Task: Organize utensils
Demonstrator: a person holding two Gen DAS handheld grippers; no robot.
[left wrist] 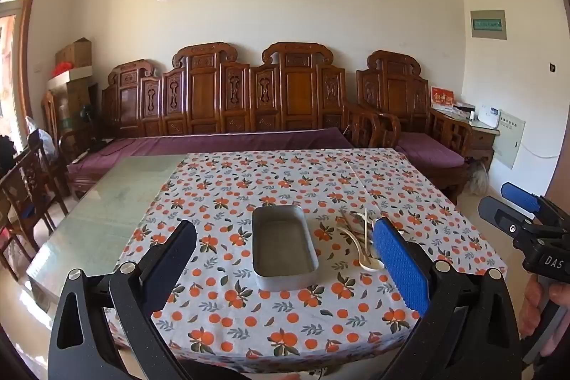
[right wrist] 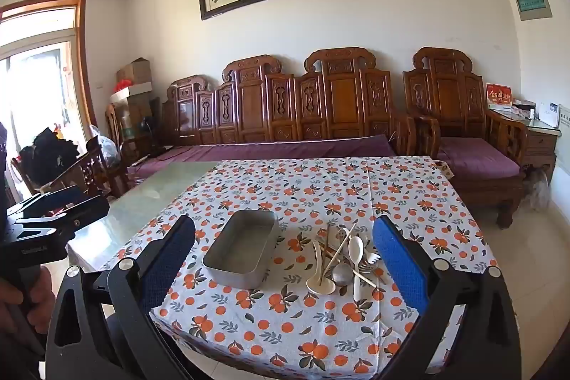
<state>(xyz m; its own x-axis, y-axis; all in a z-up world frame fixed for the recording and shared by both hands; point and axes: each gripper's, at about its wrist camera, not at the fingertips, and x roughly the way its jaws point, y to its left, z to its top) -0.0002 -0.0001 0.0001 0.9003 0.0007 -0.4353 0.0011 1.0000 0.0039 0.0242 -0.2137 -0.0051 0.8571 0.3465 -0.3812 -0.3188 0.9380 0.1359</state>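
An empty grey metal tin (left wrist: pixel 283 246) (right wrist: pixel 242 250) lies on the orange-patterned tablecloth (left wrist: pixel 278 187) (right wrist: pixel 320 187). To its right is a heap of utensils (right wrist: pixel 343 259) (left wrist: pixel 359 237): white spoons, chopsticks, a white fork and a metal spoon. My left gripper (left wrist: pixel 285 237) is open and empty, held above the table's near edge in front of the tin. My right gripper (right wrist: pixel 285 237) is open and empty, held above the near edge between the tin and the heap. Each gripper shows at the edge of the other's view.
Bare glass tabletop (left wrist: pixel 117 198) lies left of the cloth. A carved wooden sofa with purple cushions (left wrist: pixel 221 141) stands behind the table. Wooden chairs (left wrist: pixel 25 187) stand at the left and an armchair (right wrist: pixel 473 159) at the right.
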